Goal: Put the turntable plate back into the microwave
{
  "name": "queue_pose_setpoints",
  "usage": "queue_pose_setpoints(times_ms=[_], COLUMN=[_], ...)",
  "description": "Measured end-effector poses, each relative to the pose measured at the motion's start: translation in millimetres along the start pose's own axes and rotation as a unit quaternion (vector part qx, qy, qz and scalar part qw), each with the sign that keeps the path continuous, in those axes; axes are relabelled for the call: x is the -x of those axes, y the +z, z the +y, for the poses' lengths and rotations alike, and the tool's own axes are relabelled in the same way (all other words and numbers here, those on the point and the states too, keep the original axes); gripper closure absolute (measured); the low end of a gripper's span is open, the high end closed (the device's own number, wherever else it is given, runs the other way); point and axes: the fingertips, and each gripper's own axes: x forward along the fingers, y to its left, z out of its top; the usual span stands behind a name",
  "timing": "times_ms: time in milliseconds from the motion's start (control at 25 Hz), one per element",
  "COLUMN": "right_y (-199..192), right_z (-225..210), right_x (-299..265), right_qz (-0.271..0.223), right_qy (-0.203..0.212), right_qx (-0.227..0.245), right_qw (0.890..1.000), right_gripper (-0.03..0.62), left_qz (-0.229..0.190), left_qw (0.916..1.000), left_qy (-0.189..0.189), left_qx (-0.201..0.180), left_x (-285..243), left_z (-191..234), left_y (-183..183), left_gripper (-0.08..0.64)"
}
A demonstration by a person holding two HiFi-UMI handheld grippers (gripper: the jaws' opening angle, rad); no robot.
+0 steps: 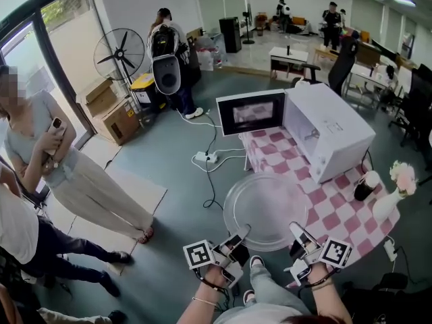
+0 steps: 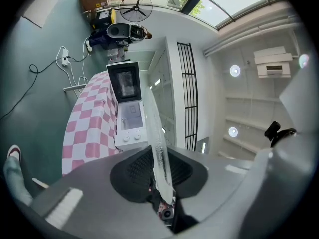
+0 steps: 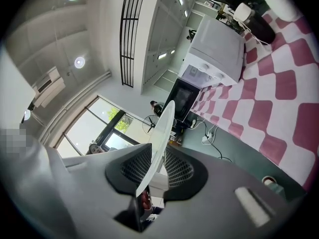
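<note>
Clear glass turntable plate (image 1: pixel 266 208) held flat over the near edge of the pink-checked worktop (image 1: pixel 351 214), left gripper (image 1: pixel 237 240) fingers clamped on its rim, right gripper (image 1: pixel 298 233) fingers clamped too, white microwave (image 1: pixel 331 137) beyond, door open

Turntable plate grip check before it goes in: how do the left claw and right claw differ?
The left claw holds the turntable plate by its near-left rim, over bare floor; the right claw holds its near-right rim, over the checked cloth. Both are shut on the rim, with the plate roughly level.
</note>
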Motion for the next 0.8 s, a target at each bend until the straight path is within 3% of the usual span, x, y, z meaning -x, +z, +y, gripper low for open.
queue_pose_setpoints(times_ms=[120, 280, 520, 680, 800], right_y=[11, 36, 78, 113, 134], right_z=[-13, -18, -46, -48, -58], right_x=[-16, -50, -98, -135, -155], right_qz=[-0.003, -0.010, -0.027, -0.038, -0.048], right_qy=[-0.016, 0.013, -0.036, -0.008, -0.019], right_qx=[0.002, 0.018, -0.019, 0.003, -0.001], right_qw=[1.000, 1.000, 0.999, 0.999, 0.999], right_gripper=[0.511, 0.511, 0.511, 0.511, 0.511], left_qz=[0.012, 0.025, 0.046, 0.064, 0.075], left_qw=[0.9999, 0.9997, 0.9990, 0.9980, 0.9972], left_qy=[0.004, 0.004, 0.001, -0.001, -0.005], left_qx=[0.002, -0.001, -0.002, 0.001, 0.007], left_x=[-15, -44, -99, -137, -164], left_z=[10, 25, 40, 53, 63], left_y=[17, 46, 102, 134, 155], left_gripper=[0.515, 0.515, 0.515, 0.515, 0.515])
